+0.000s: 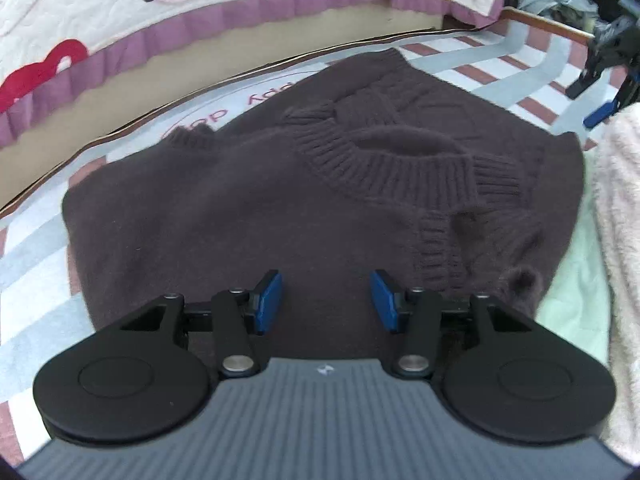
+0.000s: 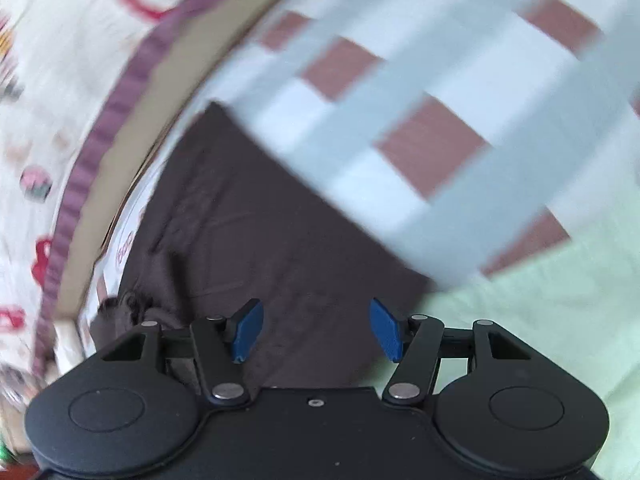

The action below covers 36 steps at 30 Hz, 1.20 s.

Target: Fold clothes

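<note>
Bed surface: a checked sheet (image 1: 500,54) in pale blue, white and brick-red squares, with a round pink-lettered motif partly covered near its far edge. It carries everything listed below.

Quilt (image 1: 120,4): cream, printed with strawberries and red shapes, bordered in purple; it lies along the far side of the bed beyond a tan band.

Sweater (image 1: 224,216): dark brown knit, lying on the checked sheet in a compact, partly folded bundle. Ribbed collar (image 1: 384,164) faces up near the middle; a ribbed cuff sits to the right of it, and another ribbed edge shows at the far left corner. In the right wrist view, which is blurred, the same sweater (image 2: 256,240) fills the lower centre, its straight edge running diagonally against the checks.

Pale green cloth (image 2: 540,300): flat, beside the sweater on its right.

Fluffy pinkish-white fabric (image 1: 620,240): at the right edge of the left wrist view, next to the green cloth.

Left gripper (image 1: 326,302): black, with blue pads, poised over the sweater's near edge; jaws spread apart, nothing between them.

Right gripper (image 2: 316,330): same make, over the sweater's edge where it meets the green cloth; jaws parted, empty. It also appears at the far right of the left wrist view (image 1: 592,96), well apart from the left one.
</note>
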Available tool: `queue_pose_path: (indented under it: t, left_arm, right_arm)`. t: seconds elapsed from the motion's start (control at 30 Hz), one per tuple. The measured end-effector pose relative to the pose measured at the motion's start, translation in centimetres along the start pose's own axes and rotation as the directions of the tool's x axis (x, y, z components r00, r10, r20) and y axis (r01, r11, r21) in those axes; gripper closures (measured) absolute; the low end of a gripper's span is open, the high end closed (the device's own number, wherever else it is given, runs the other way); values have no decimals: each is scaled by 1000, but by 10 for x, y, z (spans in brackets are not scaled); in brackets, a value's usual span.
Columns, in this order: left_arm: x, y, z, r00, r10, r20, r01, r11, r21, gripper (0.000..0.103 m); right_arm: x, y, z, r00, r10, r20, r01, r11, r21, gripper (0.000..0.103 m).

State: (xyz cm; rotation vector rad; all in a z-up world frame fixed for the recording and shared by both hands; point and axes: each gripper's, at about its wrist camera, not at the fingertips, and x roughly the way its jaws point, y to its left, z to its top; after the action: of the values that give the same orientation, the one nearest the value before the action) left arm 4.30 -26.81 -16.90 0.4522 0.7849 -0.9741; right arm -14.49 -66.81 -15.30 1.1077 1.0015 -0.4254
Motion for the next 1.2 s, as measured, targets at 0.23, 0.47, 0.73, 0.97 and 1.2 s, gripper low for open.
queue_pose_path:
  t: [0.23, 0.47, 0.73, 0.97, 1.2]
  left_arm:
    - [-6, 23, -3, 999, -32, -4, 31, 987, -160, 54]
    - [-30, 15, -8, 985, -4, 171, 24, 992, -120, 55]
    - [-19, 5, -9, 993, 24, 115, -14, 996, -85, 54]
    - [-24, 21, -20, 995, 28, 92, -12, 985, -170, 54]
    - [-55, 58, -53, 992, 48, 117, 7, 903, -429, 54]
  right_arm:
    - [23, -31, 13, 994, -14, -106, 22, 997, 79, 37]
    - [35, -24, 21, 998, 62, -28, -62, 998, 9, 44]
    - [30, -12, 9, 968, 248, -46, -251, 964, -90, 91]
    - [-3, 77, -15, 771, 632, -77, -632, 747, -206, 92]
    - [19, 225, -85, 600, 727, -334, -796, 502, -337, 92]
